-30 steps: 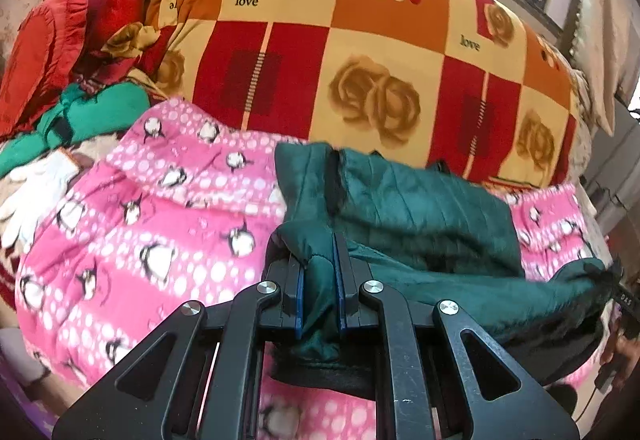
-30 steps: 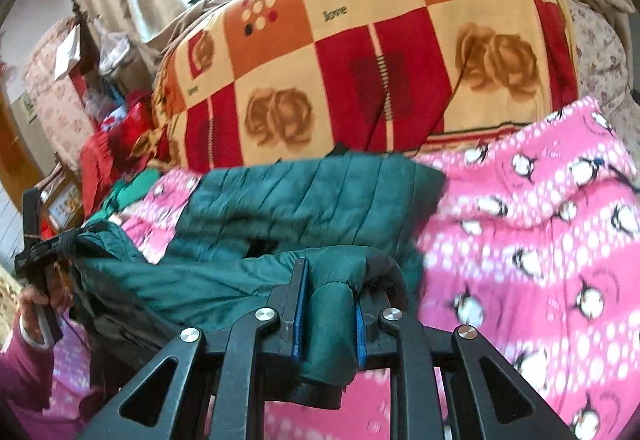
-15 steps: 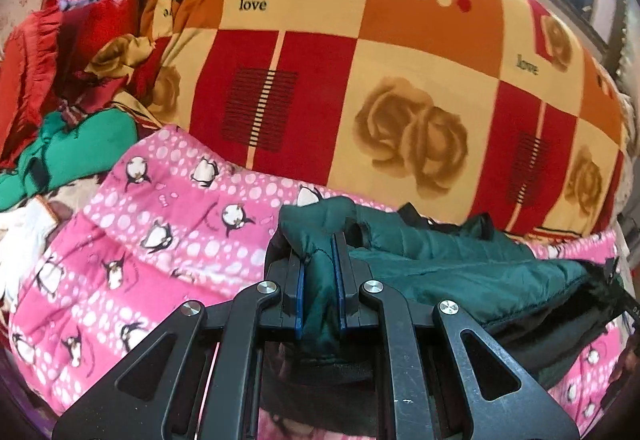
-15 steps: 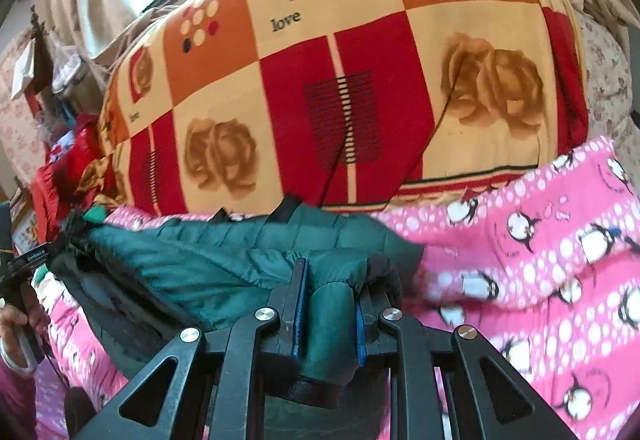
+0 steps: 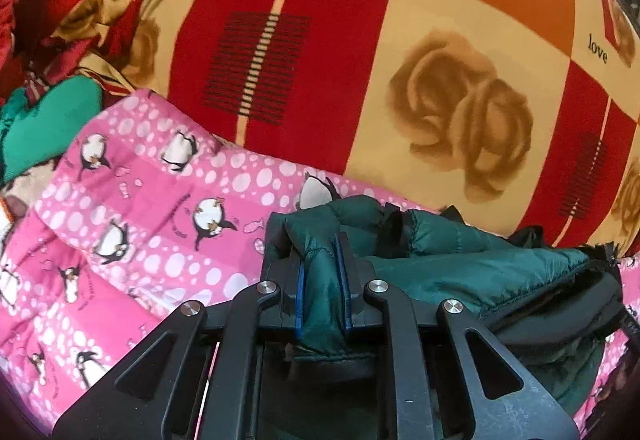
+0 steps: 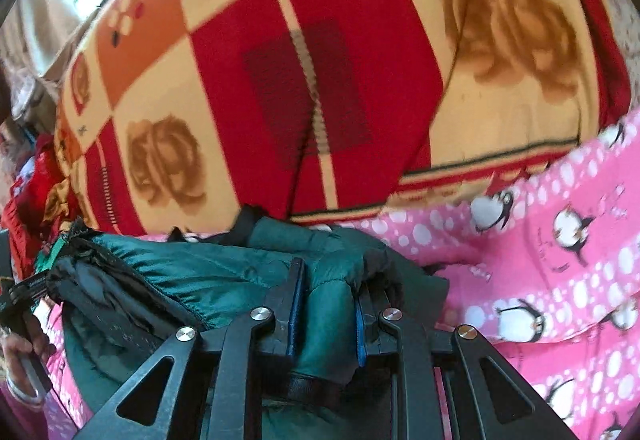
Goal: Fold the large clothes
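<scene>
A dark green quilted jacket [image 5: 472,264] is held up between my two grippers over a pink penguin-print blanket [image 5: 132,224]. My left gripper [image 5: 322,280] is shut on one bunched corner of the jacket. My right gripper [image 6: 326,304] is shut on the other corner of the jacket [image 6: 200,264]. The jacket hangs folded between them, with its black lining [image 5: 560,316] showing at the lower edge. Its lower part is hidden behind the gripper frames.
A big rolled quilt in red, orange and cream squares with roses [image 5: 360,60] rises just behind the pink blanket [image 6: 560,280]. Red and green clothes [image 5: 48,112] are piled at the left. A hand [image 6: 24,352] shows at the left edge of the right wrist view.
Both grippers have carried the jacket forward towards the rolled quilt. The jacket's spread-out part has folded over, so less of it shows flat on the blanket.
</scene>
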### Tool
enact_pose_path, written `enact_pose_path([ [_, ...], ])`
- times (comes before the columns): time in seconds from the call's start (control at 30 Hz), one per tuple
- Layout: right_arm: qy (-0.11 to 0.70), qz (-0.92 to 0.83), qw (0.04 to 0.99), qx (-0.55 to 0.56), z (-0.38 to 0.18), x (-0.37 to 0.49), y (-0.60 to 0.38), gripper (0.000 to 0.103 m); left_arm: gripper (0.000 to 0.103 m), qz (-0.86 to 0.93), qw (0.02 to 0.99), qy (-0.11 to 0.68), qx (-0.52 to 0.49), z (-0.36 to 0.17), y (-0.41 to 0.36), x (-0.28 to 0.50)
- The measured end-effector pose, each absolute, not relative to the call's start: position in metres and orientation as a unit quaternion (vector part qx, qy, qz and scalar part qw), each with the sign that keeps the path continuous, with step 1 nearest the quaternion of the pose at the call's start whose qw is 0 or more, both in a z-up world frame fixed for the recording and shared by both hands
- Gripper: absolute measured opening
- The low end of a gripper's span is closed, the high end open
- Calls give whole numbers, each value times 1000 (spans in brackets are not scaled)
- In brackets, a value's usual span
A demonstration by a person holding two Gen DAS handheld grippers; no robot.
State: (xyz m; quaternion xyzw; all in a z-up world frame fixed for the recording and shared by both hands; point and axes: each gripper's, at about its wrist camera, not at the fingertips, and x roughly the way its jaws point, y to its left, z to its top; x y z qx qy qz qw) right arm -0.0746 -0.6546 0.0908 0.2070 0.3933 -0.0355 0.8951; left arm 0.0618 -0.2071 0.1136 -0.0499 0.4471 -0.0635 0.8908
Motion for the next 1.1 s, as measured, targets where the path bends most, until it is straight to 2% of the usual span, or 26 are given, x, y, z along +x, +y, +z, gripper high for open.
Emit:
enact_pose_path([
  [0.13, 391, -38, 891, 226, 72, -71, -657, 24, 20, -79, 891, 444, -59, 105, -207, 66],
  [0.23, 382, -30, 893, 234, 74, -73, -659, 27, 30, -115, 886, 439, -94, 108, -196, 64],
  [0.33, 377, -27, 896, 234, 84, -77, -658, 30, 53, -153, 878, 433, -132, 117, -185, 61],
  [0.37, 375, -26, 897, 231, 87, -78, -656, 31, 68, -163, 881, 422, -139, 123, -183, 58],
  [0.4, 373, -24, 900, 225, 92, -80, -654, 33, 79, -165, 886, 410, -141, 129, -181, 54],
  [0.5, 371, -23, 902, 218, 99, -80, -648, 37, 81, -169, 901, 375, -140, 147, -178, 44],
  [0.57, 362, -18, 905, 223, 105, -82, -646, 44, 81, -173, 900, 378, -130, 151, -183, 41],
  [0.63, 347, -11, 907, 236, 111, -84, -645, 70, 81, -171, 902, 378, -116, 152, -188, 37],
  [0.7, 330, -24, 915, 232, 121, -88, -640, 80, 81, -165, 906, 377, -96, 150, -196, 33],
  [0.83, 315, -12, 927, 205, 138, -88, -617, 80, 81, -157, 907, 384, -68, 137, -212, 31],
  [1.1, 367, 38, 922, 114, 118, -31, -548, 80, 81, -76, 892, 445, -16, 100, -241, 59],
])
